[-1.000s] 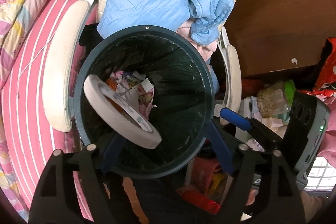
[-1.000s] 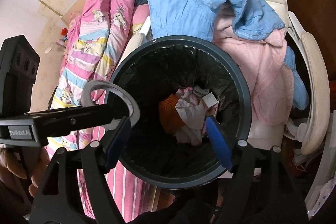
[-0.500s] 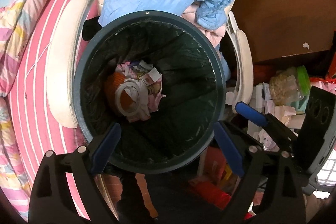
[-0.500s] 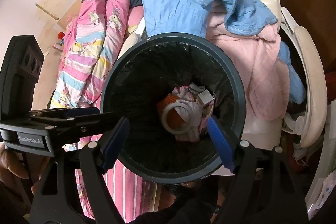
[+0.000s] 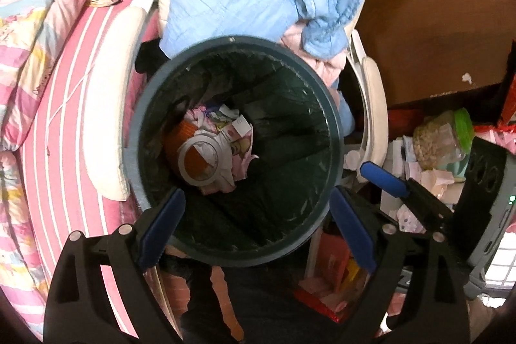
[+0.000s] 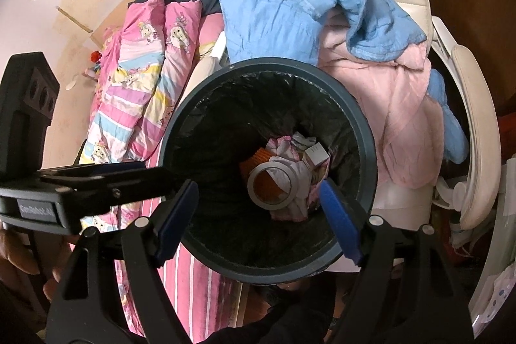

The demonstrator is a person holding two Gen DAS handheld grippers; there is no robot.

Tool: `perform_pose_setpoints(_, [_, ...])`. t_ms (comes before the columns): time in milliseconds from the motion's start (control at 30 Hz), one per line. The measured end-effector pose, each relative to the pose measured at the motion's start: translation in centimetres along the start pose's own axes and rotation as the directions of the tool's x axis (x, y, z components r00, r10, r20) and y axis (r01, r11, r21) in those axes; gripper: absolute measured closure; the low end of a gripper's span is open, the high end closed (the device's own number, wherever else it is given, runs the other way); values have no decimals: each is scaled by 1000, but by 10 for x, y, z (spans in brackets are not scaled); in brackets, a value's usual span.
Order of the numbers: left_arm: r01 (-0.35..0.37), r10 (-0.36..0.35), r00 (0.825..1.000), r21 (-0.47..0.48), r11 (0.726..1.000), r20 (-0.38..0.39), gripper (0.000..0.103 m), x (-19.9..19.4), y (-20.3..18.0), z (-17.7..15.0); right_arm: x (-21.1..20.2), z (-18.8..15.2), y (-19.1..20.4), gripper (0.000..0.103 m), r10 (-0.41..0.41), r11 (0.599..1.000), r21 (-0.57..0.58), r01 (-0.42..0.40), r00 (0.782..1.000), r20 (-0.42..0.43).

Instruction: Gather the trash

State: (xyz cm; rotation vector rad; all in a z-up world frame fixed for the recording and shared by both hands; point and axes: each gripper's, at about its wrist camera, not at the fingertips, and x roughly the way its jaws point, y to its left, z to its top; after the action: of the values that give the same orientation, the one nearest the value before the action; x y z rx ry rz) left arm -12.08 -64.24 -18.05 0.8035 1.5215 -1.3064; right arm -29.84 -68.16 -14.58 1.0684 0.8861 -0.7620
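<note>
A dark round trash bin (image 5: pixel 333 121) with a black liner stands below both grippers; it also shows in the right wrist view (image 6: pixel 367 157). A white tape roll (image 5: pixel 184 163) lies inside on crumpled paper and an orange object, also seen in the right wrist view (image 6: pixel 292 174). My left gripper (image 5: pixel 254 226) is open and empty above the bin's near rim. My right gripper (image 6: pixel 258 215) is open and empty above the bin too. The left gripper's body shows at the left of the right wrist view (image 6: pixel 96 182).
A cream chair (image 6: pixel 477 124) behind the bin carries a blue jacket (image 6: pixel 274 5) and a pink garment (image 6: pixel 400 118). A pink striped bed (image 5: pixel 58 105) lies to the left. A brown cabinet (image 5: pixel 435 21) and a jar with clutter (image 5: pixel 441 137) are at right.
The left gripper held the tape roll over the bin a second ago, then opened. The roll dropped and now lies on the trash inside. Both grippers shifted slightly.
</note>
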Motion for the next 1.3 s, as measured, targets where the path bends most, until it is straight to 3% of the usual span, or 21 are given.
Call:
perform_pose_setpoints(433, [-3, 17, 989, -91, 996, 148, 14, -66, 31, -26, -10, -3, 61, 24, 42, 993, -115, -41, 999, 8])
perform_pose_setpoints(600, [-40, 66, 977, -129, 991, 202, 14, -92, 51, -49, -13, -11, 92, 24, 61, 983, -173, -60, 998, 3])
perform_pose_setpoints(1000, [-88, 159, 938, -234, 968, 308, 14, -156, 96, -118, -18, -47, 175, 23, 102, 942, -319, -106, 994, -30])
perform_pose_setpoints(1300, [-104, 248, 890, -359, 927, 383, 14, -202, 142, -181, -14, -85, 247, 22, 121, 885, -442, -144, 989, -79])
